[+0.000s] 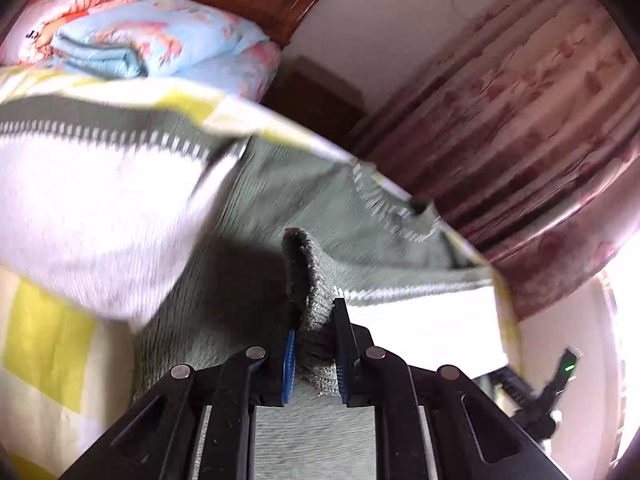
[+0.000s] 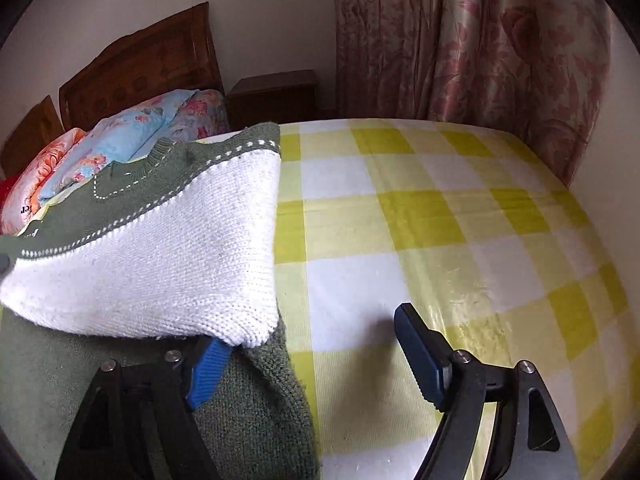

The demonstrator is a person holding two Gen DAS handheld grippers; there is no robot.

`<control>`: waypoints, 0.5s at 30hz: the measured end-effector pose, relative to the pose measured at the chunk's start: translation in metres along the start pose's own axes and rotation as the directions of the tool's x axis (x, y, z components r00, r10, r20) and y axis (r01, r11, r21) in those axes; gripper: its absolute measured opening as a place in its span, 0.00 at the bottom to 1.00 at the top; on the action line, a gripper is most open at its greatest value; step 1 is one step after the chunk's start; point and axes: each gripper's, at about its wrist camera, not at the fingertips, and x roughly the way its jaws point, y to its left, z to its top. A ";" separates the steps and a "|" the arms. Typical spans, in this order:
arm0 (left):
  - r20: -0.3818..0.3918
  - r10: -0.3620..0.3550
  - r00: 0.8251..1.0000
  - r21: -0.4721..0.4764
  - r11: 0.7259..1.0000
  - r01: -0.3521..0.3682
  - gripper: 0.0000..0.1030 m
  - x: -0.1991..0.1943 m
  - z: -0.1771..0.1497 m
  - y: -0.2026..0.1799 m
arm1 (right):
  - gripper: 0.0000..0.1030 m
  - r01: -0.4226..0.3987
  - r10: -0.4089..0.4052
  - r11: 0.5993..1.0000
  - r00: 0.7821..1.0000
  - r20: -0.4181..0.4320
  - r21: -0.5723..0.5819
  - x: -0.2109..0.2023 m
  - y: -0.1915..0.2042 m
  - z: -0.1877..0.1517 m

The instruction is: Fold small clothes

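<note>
A small green and white knit sweater (image 2: pixel 152 256) lies on the yellow checked bed (image 2: pixel 440 216), its white part raised and folded over the green part. My left gripper (image 1: pixel 314 344) is shut on a fold of the green knit edge (image 1: pixel 308 276) and holds it up. The sweater's white panel (image 1: pixel 92 216) hangs blurred at the left of that view. My right gripper (image 2: pixel 312 348) is open at the sweater's right edge. Its left finger (image 2: pixel 206 372) lies under the white corner, its right finger (image 2: pixel 420 356) over the bare sheet.
Folded floral quilts (image 2: pixel 120 144) are stacked at the wooden headboard (image 2: pixel 140 68). A dark nightstand (image 2: pixel 276 92) stands beside pink floral curtains (image 2: pixel 480 60). The bed's far edge runs along the curtains and wall.
</note>
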 end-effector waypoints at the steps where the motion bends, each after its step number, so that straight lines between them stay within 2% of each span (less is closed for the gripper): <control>1: 0.006 0.010 1.000 -0.006 1.000 -0.010 0.15 0.005 -0.005 0.004 | 1.00 0.004 -0.004 1.000 1.000 0.000 -0.001 0.001 -0.001 0.001; 2: 0.035 -0.004 0.999 -0.014 1.000 0.005 0.15 0.003 -0.009 0.008 | 1.00 0.011 -0.011 1.000 1.000 -0.001 -0.001 0.001 -0.001 0.001; 6: 0.052 0.001 0.999 -0.020 1.000 0.000 0.15 -0.002 -0.014 0.008 | 1.00 0.024 -0.024 1.000 1.000 -0.004 0.000 0.002 0.002 0.001; 8: 0.061 0.047 0.997 -0.009 0.999 -0.046 0.17 -0.005 -0.017 0.003 | 1.00 0.026 -0.026 1.000 1.000 -0.005 -0.004 0.002 0.002 0.000; 9: 0.086 0.092 0.992 -0.001 0.996 -0.092 0.19 -0.007 -0.020 -0.005 | 1.00 0.028 -0.028 0.999 1.000 -0.009 -0.017 0.000 0.003 0.000; 10: 0.143 0.171 0.975 0.004 0.985 -0.174 0.19 -0.019 -0.022 -0.011 | 1.00 0.030 -0.030 0.999 0.999 -0.011 -0.035 -0.003 0.006 -0.001; 11: 0.210 0.250 0.945 0.001 0.967 -0.256 0.18 -0.030 -0.023 -0.015 | 1.00 0.028 -0.028 0.999 1.000 -0.003 -0.047 -0.009 0.007 -0.004; 12: 0.277 0.294 0.915 0.000 0.952 -0.305 0.18 -0.040 -0.025 -0.022 | 1.00 0.025 -0.024 0.999 1.000 0.019 -0.046 -0.017 0.007 -0.008; 13: 0.323 0.292 0.900 0.015 0.949 -0.314 0.20 -0.049 -0.025 -0.030 | 1.00 0.021 -0.019 0.999 0.998 0.058 -0.034 -0.026 0.005 -0.009; 14: 0.345 0.267 0.900 0.046 0.953 -0.300 0.21 -0.053 -0.023 -0.041 | 1.00 0.011 -0.009 1.000 0.995 0.101 -0.021 -0.035 0.004 -0.009; 15: 0.347 0.236 0.908 0.083 0.956 -0.280 0.23 -0.052 -0.020 -0.051 | 1.00 -0.004 0.007 1.000 0.990 0.143 -0.021 -0.043 0.006 -0.007</control>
